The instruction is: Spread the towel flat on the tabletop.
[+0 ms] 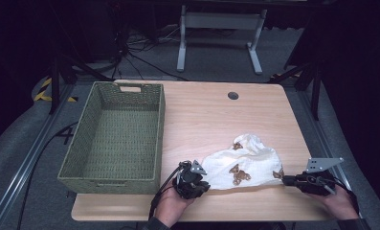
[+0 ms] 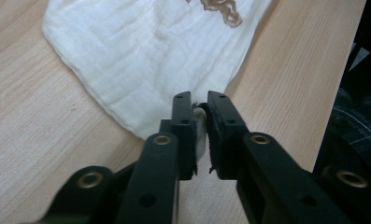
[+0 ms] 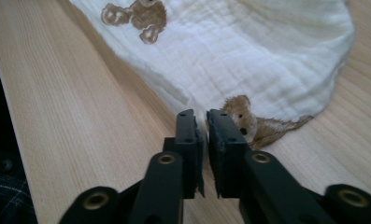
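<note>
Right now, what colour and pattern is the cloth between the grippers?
The cloth is cream-white with brown bear-like prints, clearest in the right gripper view.

A light wooden table (image 1: 211,115) is standing on a grey carpeted floor (image 1: 211,62), with a round cable hole (image 1: 233,95) sitting near its far edge. Beyond it, the white legs of another desk (image 1: 221,36) are rising into shadow, and black cables (image 1: 139,48) are trailing across the carpet. Yellow-and-black hazard tape (image 1: 44,88) is lying at the left. Dark metal stands (image 1: 56,81) are flanking the table, and the room behind is fading into darkness.
</note>
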`<state>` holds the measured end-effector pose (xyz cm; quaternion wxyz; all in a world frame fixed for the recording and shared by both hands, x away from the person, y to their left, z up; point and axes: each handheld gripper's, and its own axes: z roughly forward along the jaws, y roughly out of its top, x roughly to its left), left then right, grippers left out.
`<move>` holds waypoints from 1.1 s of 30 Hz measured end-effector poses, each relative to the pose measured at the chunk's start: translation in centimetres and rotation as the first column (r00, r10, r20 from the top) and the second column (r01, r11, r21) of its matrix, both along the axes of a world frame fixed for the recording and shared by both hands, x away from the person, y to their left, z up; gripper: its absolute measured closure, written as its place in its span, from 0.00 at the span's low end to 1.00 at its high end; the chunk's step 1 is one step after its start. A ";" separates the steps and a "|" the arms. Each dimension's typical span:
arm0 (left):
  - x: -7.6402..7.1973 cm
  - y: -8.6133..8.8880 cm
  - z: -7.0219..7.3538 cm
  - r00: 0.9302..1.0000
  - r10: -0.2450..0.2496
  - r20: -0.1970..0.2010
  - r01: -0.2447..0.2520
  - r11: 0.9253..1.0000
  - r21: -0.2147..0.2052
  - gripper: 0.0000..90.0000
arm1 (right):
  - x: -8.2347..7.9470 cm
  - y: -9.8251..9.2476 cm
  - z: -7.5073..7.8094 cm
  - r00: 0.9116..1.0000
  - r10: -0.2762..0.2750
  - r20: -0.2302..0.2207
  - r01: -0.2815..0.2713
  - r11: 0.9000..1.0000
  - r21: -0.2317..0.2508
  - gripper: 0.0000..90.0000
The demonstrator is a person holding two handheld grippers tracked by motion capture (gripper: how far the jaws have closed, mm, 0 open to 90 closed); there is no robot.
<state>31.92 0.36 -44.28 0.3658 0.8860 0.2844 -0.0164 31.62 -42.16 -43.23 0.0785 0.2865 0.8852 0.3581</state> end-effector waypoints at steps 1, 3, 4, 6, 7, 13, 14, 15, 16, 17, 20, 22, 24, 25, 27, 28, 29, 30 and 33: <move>0.1 0.1 0.1 1.000 -0.003 0.004 0.003 1.000 -0.006 0.87 | 0.0 0.0 -0.1 1.000 0.004 0.003 -0.004 1.000 -0.004 0.85; 0.3 0.1 0.3 1.000 0.001 0.006 -0.001 1.000 -0.020 0.80 | 0.0 0.1 -0.1 1.000 0.008 -0.001 -0.008 1.000 0.002 0.81; 0.5 0.0 0.4 1.000 0.006 0.020 -0.005 1.000 -0.028 0.79 | 0.0 0.1 0.0 1.000 0.005 0.006 -0.005 1.000 0.004 0.78; 0.9 -0.2 0.6 1.000 0.010 0.022 -0.009 1.000 -0.030 0.75 | 0.4 0.4 0.2 1.000 0.006 0.011 -0.007 1.000 0.017 0.77; 1.2 -0.4 0.6 0.999 0.011 0.032 -0.010 0.999 -0.033 0.74 | 0.7 0.5 0.3 1.000 0.006 0.016 -0.006 1.000 0.019 0.76; 3.2 -1.2 1.0 0.998 0.034 0.047 -0.033 0.999 -0.029 0.71 | 2.5 1.4 1.1 0.999 0.004 0.044 -0.005 0.999 0.036 0.73; 3.6 -1.3 1.0 0.998 0.038 0.057 -0.036 0.999 -0.034 0.71 | 2.8 1.5 1.3 0.999 0.002 0.051 -0.004 0.999 0.040 0.73; 3.6 -1.3 1.0 0.998 0.038 0.057 -0.036 0.999 -0.034 0.70 | 2.8 1.5 1.3 0.999 0.002 0.051 -0.004 0.999 0.040 0.73; 4.6 -1.6 1.1 0.996 0.050 0.072 -0.047 0.998 -0.038 0.70 | 3.5 1.8 1.7 0.998 -0.003 0.057 0.000 0.999 0.049 0.73; 5.0 -1.8 1.2 0.995 0.061 0.075 -0.058 0.997 -0.043 0.69 | 3.8 2.0 1.8 0.998 -0.003 0.066 0.000 0.999 0.052 0.72; 6.3 -2.4 1.6 0.992 0.073 0.099 -0.070 0.997 -0.033 0.69 | 5.0 2.5 2.3 0.998 -0.005 0.070 0.001 0.999 0.054 0.72; 7.0 -2.7 1.7 0.991 0.075 0.108 -0.072 0.997 -0.034 0.69 | 5.9 3.0 2.5 0.997 -0.008 0.078 0.004 0.999 0.054 0.72; 7.9 -3.2 1.7 0.991 0.078 0.107 -0.075 0.997 -0.030 0.68 | 6.6 3.4 2.7 0.997 -0.009 0.080 0.004 0.998 0.059 0.71; 8.3 -3.4 1.6 0.991 0.077 0.113 -0.074 0.997 -0.028 0.68 | 7.0 3.6 2.9 0.996 -0.011 0.085 0.006 0.998 0.059 0.71; 9.0 -3.8 1.5 0.990 0.081 0.113 -0.079 0.997 -0.028 0.67 | 7.8 4.0 3.0 0.996 -0.015 0.092 0.010 0.998 0.062 0.71; 9.3 -4.0 1.4 0.990 0.081 0.113 -0.078 0.996 -0.032 0.67 | 8.3 4.2 3.1 0.996 -0.017 0.093 0.011 0.998 0.063 0.71; 9.6 -4.2 1.4 0.991 0.074 0.113 -0.072 0.997 -0.024 0.66 | 8.6 4.3 3.1 0.996 -0.019 0.091 0.013 0.998 0.061 0.71; 10.0 -4.4 1.3 0.992 0.069 0.108 -0.067 0.997 -0.029 0.66 | 9.1 4.6 3.1 0.996 -0.020 0.088 0.014 0.998 0.067 0.71; 10.7 -5.0 0.8 0.995 0.051 0.089 -0.048 0.998 -0.028 0.65 | 10.4 5.3 2.9 0.997 -0.018 0.080 0.012 0.998 0.068 0.71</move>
